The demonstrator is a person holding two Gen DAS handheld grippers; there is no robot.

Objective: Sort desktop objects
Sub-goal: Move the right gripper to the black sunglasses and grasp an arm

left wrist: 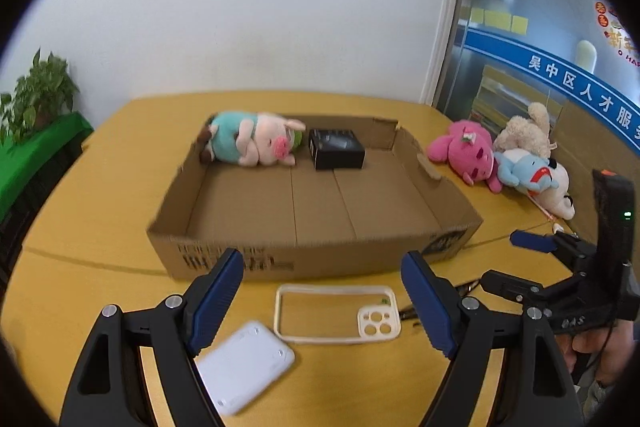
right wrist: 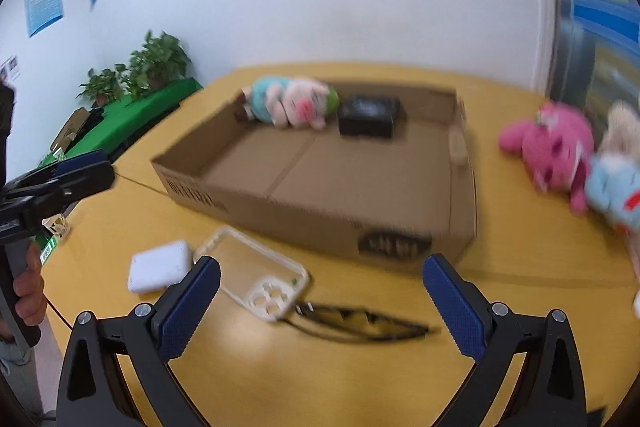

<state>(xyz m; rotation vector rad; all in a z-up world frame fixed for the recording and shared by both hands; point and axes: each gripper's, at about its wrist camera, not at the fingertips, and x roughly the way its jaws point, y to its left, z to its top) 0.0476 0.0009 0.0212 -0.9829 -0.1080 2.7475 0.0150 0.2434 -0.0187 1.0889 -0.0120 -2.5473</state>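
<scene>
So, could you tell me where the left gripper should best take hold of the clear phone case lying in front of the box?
Probably across its two long rims, coming straight down from above. The phone case lies flat on the table, open side up, its long axis running sideways between the open left gripper fingers; the thin raised rim is the only graspable edge.

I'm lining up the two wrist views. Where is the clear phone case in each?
Left wrist: clear phone case lies bottom centre, between the open fingers.
Right wrist: phone case sits lower left, by the left finger.
Shared landmark: cardboard box just behind it.
</scene>
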